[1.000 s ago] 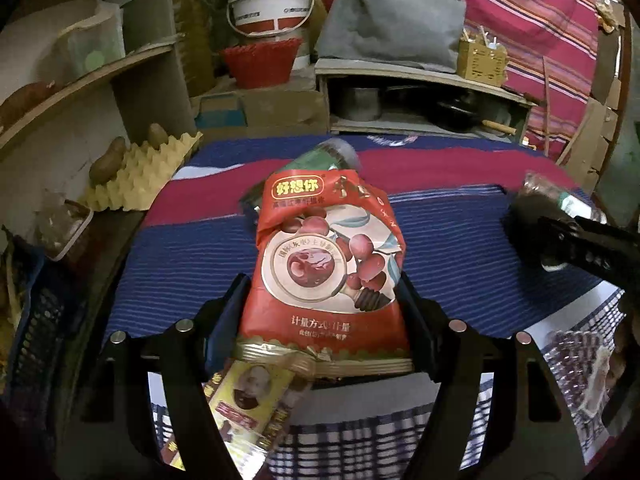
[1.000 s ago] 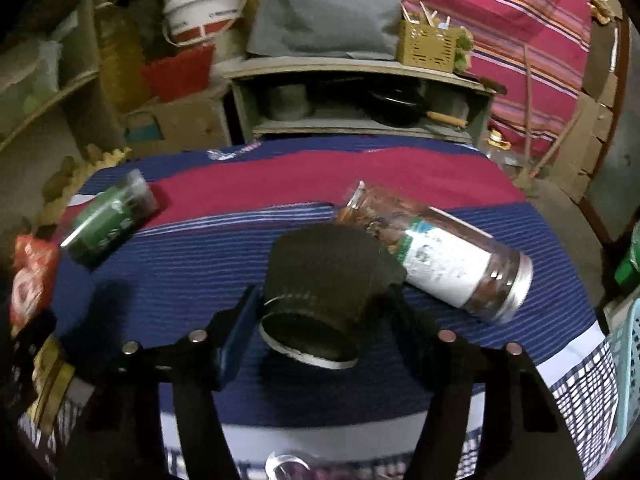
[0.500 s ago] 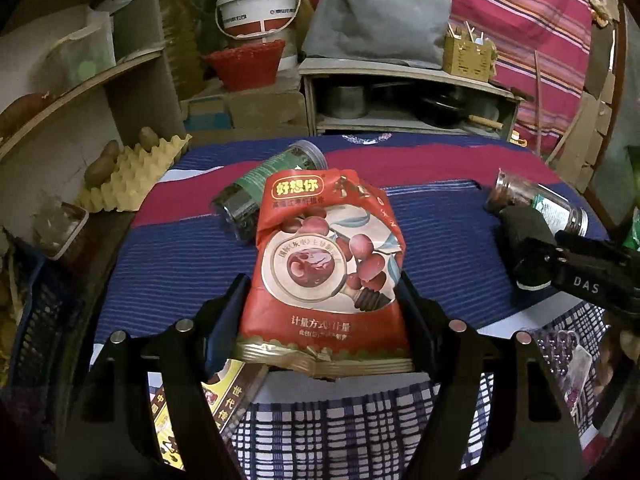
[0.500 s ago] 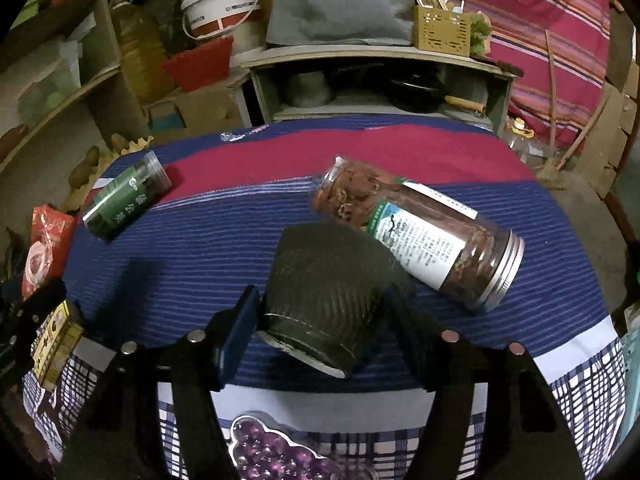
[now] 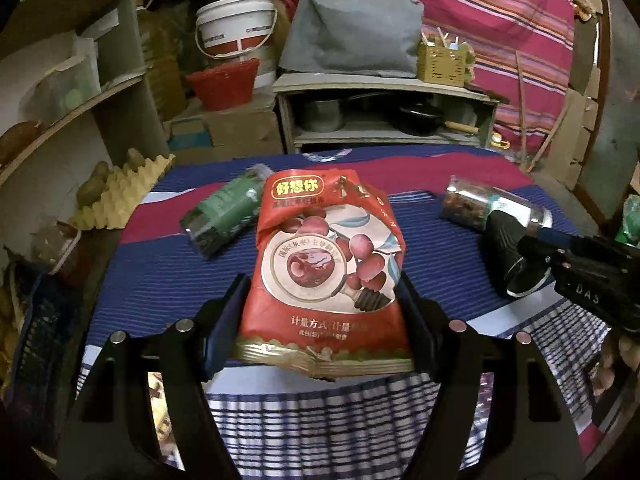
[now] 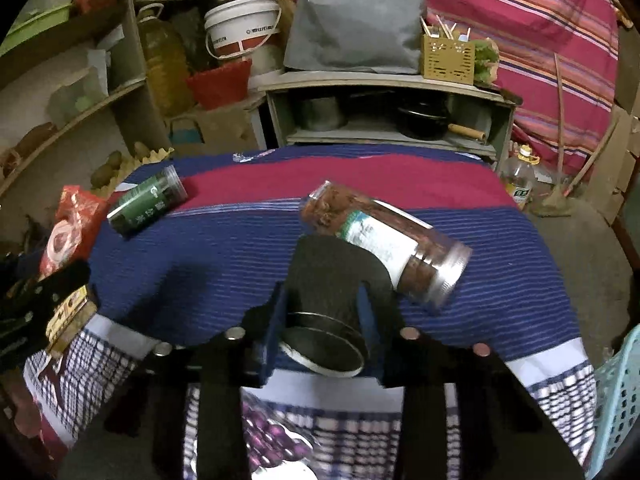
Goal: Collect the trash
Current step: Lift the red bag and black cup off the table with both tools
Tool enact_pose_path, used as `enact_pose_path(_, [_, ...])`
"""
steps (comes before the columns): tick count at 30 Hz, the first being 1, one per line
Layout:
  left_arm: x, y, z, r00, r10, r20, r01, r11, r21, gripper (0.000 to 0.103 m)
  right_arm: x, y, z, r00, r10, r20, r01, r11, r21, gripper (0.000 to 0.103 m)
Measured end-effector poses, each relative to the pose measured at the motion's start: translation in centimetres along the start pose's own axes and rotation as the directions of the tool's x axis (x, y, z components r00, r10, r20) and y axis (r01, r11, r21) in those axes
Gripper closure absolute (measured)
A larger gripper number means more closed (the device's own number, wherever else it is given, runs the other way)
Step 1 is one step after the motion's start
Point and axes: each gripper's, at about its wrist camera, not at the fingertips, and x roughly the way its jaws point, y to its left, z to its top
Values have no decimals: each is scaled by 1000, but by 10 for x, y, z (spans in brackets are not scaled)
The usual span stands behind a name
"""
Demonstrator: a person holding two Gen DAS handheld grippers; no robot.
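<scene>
Left wrist view has your left gripper (image 5: pixel 322 320) clamped across the lower half of the red snack bag (image 5: pixel 326 268), held up over the striped table (image 5: pixel 168 276). It's soft, crinkly film, probably light, so you're best gripping low by the sealed hem where it's stiffer. Next size down, the clear jar (image 6: pixel 386 244) lies on its side, packed with brown stuff, metal lid on; round, likely heavyish, it'll roll, so take it across the body. The green-label jar (image 6: pixel 148 206) looks dark inside, also lying down, well apart. Your right gripper (image 6: pixel 320 332) is closing on the black paper cup (image 6: pixel 326 304), pads pressing its walls. It's thin and crushable, so go easy.
</scene>
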Motion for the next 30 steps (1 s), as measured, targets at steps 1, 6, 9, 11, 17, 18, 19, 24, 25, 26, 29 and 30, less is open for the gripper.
enact_pose_path(1, [-1,-4,-1,1000,-1,1,1,1000,3,33,-3,-3,-1,1000,-1,-16,1,1000,-13,74])
enact_pose_path(6, [-3,-14,-6,1000,14,8,-15,1000,6,33,-8,-9,-10,1000,-24,-17,24,999,-24,27])
enact_pose_path(9, [0,-8,-10,1000,31,4,-31,999,-6,33,-8,-15,-18,999,-46,10,46,999,15,22])
enact_pose_path(11, [5,-1,-13,999,33,-7,-33,999,-21,33,-3,-19,-23,999,-35,7,35,997,64,19])
enact_pose_path(17, [19,20,-19,998,61,-25,-62,997,-45,33,2,-10,-28,998,-40,54,34,995,95,12])
enact_pose_path(18, [21,23,-19,998,63,-27,-64,997,-49,33,2,-7,-28,997,-50,56,45,995,84,11])
enact_pose_path(19, [22,25,-20,997,65,-29,-66,996,-52,33,5,0,-26,996,-66,53,63,996,63,11])
enact_pose_path(24, [27,33,-22,997,67,-32,-68,996,-58,32,20,16,-23,993,-117,14,117,993,18,11])
enact_pose_path(25, [27,34,-23,997,67,-33,-69,996,-57,32,25,18,-22,991,-136,2,136,991,15,11])
enact_pose_path(26, [28,34,-24,997,67,-35,-69,996,-57,32,28,18,-21,990,-144,-3,144,989,15,11])
enact_pose_path(29, [32,35,-24,997,58,-46,-61,996,-64,32,32,19,-20,988,-154,-12,154,988,4,13])
enact_pose_path(30, [34,34,-25,997,54,-50,-58,996,-67,32,32,18,-21,988,-152,-13,152,988,0,14])
